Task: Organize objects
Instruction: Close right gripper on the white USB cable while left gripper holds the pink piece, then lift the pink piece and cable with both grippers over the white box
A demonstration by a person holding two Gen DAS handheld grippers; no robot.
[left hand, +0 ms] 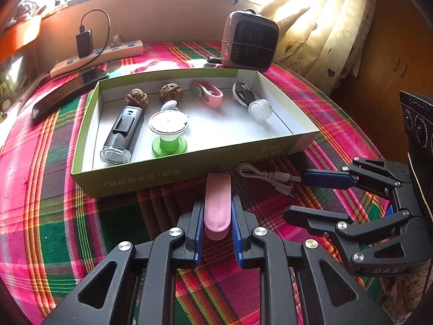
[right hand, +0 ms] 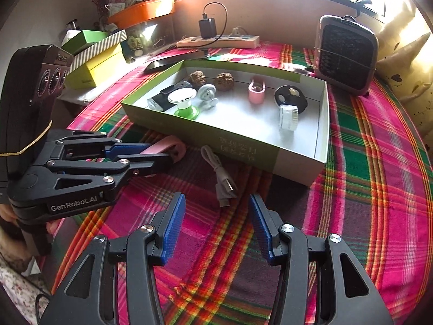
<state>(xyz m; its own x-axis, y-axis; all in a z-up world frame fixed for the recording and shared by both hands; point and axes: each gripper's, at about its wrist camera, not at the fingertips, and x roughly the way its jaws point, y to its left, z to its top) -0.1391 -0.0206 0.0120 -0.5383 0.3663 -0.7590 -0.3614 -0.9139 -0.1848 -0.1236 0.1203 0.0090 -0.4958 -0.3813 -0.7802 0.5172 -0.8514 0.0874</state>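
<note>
Most small items already lie in the open cardboard box (left hand: 189, 159) mid-table. The left gripper (left hand: 216, 216) is clamped on a pink strap-like piece (left hand: 217, 203) just outside the box's near wall. The right gripper (right hand: 216, 222), jaws half open and empty, hovers over the coiled USB cable (right hand: 219, 173) on the plaid tablecloth (right hand: 365, 189); those two look left to box.

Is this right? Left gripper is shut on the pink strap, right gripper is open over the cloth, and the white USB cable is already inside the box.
One error: the white USB cable is not inside the box; the right wrist view shows it on the plaid cloth in front of it. The rest holds: left gripper shut on the pink strap, right gripper open.
</note>
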